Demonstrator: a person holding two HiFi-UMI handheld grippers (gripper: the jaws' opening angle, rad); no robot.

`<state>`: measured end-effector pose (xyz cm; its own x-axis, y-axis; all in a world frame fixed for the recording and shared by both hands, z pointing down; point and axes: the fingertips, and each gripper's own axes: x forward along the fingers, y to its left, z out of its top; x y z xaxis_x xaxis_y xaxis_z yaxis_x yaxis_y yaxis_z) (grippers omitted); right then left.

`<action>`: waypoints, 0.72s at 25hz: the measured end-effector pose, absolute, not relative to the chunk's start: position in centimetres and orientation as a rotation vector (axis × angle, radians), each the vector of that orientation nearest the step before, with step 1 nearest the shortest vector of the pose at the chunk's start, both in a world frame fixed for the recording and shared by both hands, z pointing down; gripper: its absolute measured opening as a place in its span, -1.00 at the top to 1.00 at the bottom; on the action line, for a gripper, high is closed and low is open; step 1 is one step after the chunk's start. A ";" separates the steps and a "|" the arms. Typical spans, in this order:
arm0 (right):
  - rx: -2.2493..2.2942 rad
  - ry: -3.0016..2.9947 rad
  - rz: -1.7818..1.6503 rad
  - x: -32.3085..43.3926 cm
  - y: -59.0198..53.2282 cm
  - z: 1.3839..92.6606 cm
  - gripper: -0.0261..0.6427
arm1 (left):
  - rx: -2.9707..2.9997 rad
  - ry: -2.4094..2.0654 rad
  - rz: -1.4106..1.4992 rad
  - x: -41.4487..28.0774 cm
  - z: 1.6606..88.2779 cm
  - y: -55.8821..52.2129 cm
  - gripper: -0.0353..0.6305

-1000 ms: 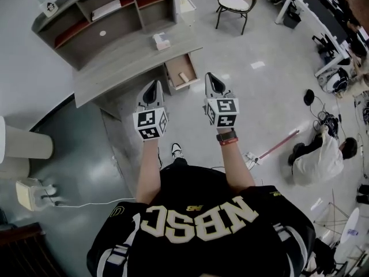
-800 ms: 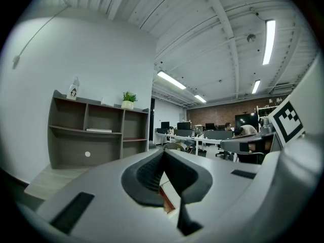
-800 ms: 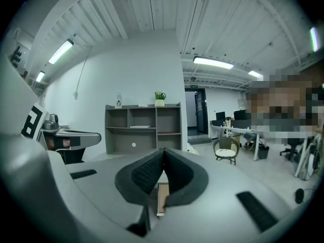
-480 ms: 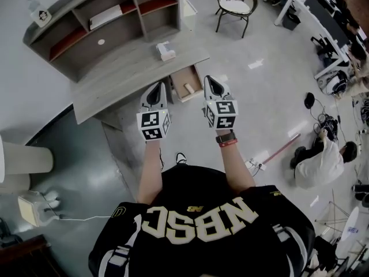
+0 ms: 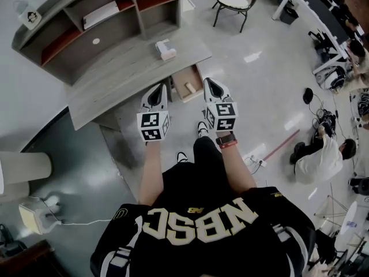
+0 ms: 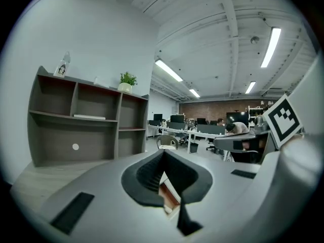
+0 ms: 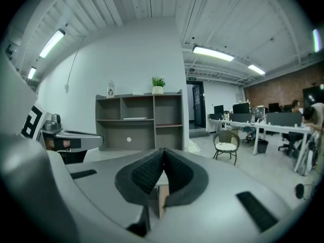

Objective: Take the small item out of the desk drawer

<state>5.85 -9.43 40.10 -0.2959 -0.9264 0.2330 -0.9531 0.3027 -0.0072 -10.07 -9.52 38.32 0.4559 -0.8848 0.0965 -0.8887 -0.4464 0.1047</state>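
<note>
**Status:** retrieval not yet begun.

**Drawer:** The desk drawer (image 5: 185, 84) stands pulled out from beneath the desk (image 5: 121, 74), so the opening step appears done.

**Item:** The small item (image 5: 188, 87), a short pale piece, lies inside the drawer near its middle. Its kind cannot be told at this size.

**Grippers:**
- The left hand-held gripper (image 5: 158, 88) hangs just left of the drawer, clenched, with nothing between its jaws.
- The right hand-held gripper (image 5: 209, 82) hangs just right of the drawer, likewise clenched and empty.
- Neither touches the drawer or the item.

**Outstanding, in my judgement:** bring one gripper over the drawer, release its jaws, close them on the item, and lift it clear.

**Other:** A small white box (image 5: 165, 49) on the desk top behind the drawer looks irrelevant to the task.
</note>
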 end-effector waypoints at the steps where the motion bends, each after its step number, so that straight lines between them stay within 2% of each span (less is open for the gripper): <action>1: 1.745 -2.382 0.219 5.9 -10.0 40.2 0.94 | 2.555 -1.559 0.040 -10.0 38.6 -9.9 0.86; 10: 1.662 -2.371 0.297 5.2 -15.0 44.1 0.94 | 2.537 -1.515 0.214 -9.3 42.9 -13.3 0.86; 18: 1.575 -2.324 0.416 5.7 -18.1 49.6 0.94 | 2.432 -1.436 0.244 -8.5 47.5 -16.0 0.86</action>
<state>5.71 -18.06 49.64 -0.3524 -0.8444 0.4036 -0.9319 0.3562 -0.0685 -8.55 -15.99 47.49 0.4845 -0.8227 0.2973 -0.8747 -0.4521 0.1744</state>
